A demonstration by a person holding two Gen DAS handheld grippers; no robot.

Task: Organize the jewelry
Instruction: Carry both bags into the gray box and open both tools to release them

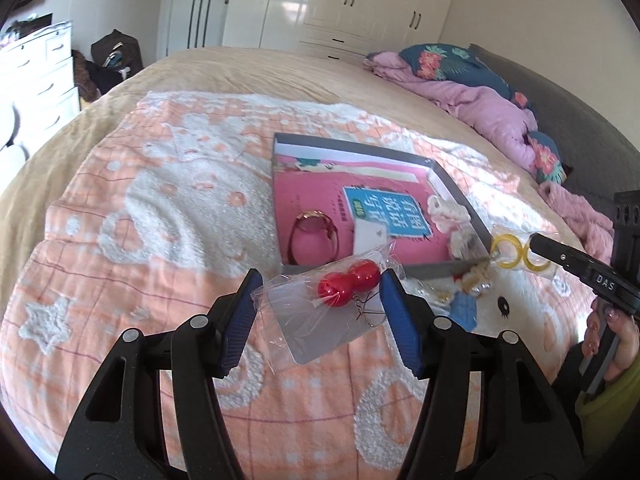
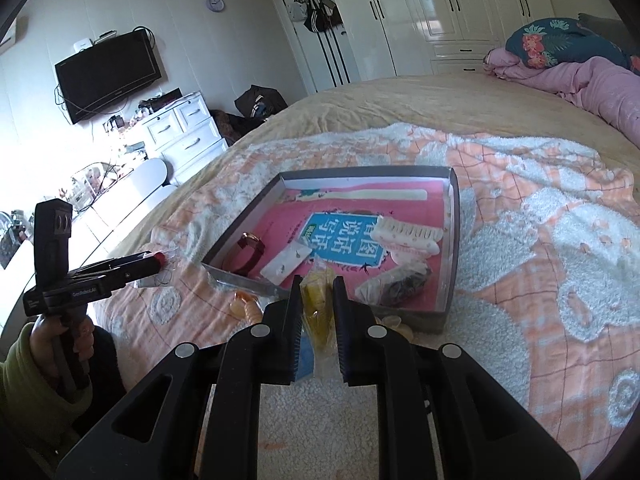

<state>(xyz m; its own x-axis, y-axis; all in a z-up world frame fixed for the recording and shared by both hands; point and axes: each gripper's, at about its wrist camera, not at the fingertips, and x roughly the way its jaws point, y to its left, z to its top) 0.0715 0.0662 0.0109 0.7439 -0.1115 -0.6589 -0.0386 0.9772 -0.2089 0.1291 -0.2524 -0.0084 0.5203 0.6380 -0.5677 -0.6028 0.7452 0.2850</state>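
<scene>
Left tongs (image 1: 320, 292): the blue pads stand apart on either side of a clear packet (image 1: 320, 312) holding a pair of red ball earrings (image 1: 349, 283); the right pad touches the packet's edge, but a firm grip cannot be told from this view. The packet sits just at 6 o'clock of the shallow box (image 1: 360, 268) on the bed's peach-and-white blanket (image 1: 160, 220).

Right tongs (image 2: 317, 280): closed on a clear packet of yellow hoops (image 2: 318, 300), held above the box's near edge (image 2: 400, 312) (in the left view the hoops (image 1: 516, 252) hang at the box's 4 o'clock corner).

Inside the box, on a pink book cover (image 2: 360, 208): a dark red bangle (image 2: 250, 254) at 8 o'clock, a small white card (image 2: 286, 266) near the middle, a cream hair claw (image 2: 408, 236) at 3 o'clock and a bagged dark item (image 2: 400, 282) at 5 o'clock.

A hand (image 2: 60, 344) in a green sleeve grips the left tool's handle.
</scene>
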